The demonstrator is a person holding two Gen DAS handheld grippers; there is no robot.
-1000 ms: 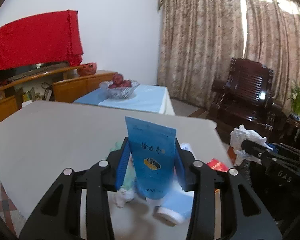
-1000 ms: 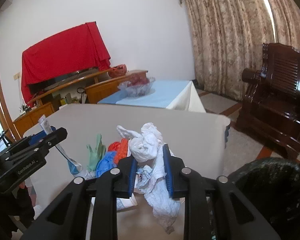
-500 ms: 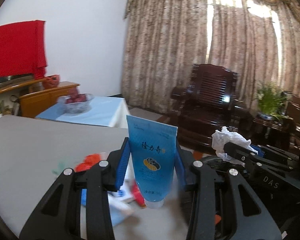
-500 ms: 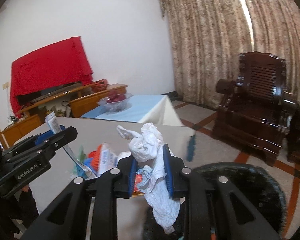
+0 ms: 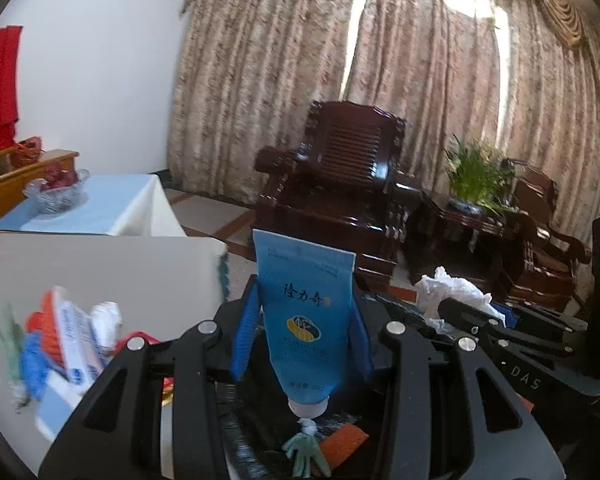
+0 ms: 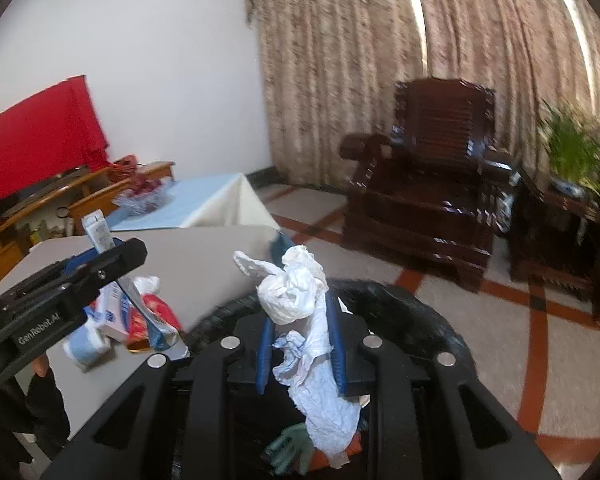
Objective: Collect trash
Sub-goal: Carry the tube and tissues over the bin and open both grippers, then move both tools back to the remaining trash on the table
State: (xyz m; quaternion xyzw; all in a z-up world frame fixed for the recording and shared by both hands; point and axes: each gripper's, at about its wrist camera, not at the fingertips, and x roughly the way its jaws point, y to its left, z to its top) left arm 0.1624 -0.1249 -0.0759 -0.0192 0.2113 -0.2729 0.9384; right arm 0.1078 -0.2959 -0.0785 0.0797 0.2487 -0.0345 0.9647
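The blue tube [image 5: 306, 320] is pinched cap-down between the pads of the left tool [image 5: 304, 334], hanging right over the black bin [image 6: 420, 320], which already has a green glove [image 5: 306, 454] and an orange scrap [image 5: 346, 440] in it. The right tool [image 6: 300, 344] is clamped on a wad of white tissue [image 6: 296, 292] with a crumpled tail dangling below, also over the bin mouth. Handling-wise the tube looks soft and a bit slick, so I'd guess a grip across the flat middle like this one is the sane spot; squeeze near the cap and it could squirt or slide out. The tissue weighs basically nothing and squashes flat, so any pinch on the bulky knot works, though the loose tail could snag on the pads when let go. Both look ready to drop, since they're over the opening rather than the desk [image 5: 100, 264]. Left of the bin, near the desk's edge, there's more junk waiting: a white box [image 6: 114, 314], a red wrapper [image 6: 156, 312], something blue [image 5: 34, 360], all a bit blurry. Dark chair [image 6: 432, 184] and curtains [image 5: 300, 80] sit far behind.
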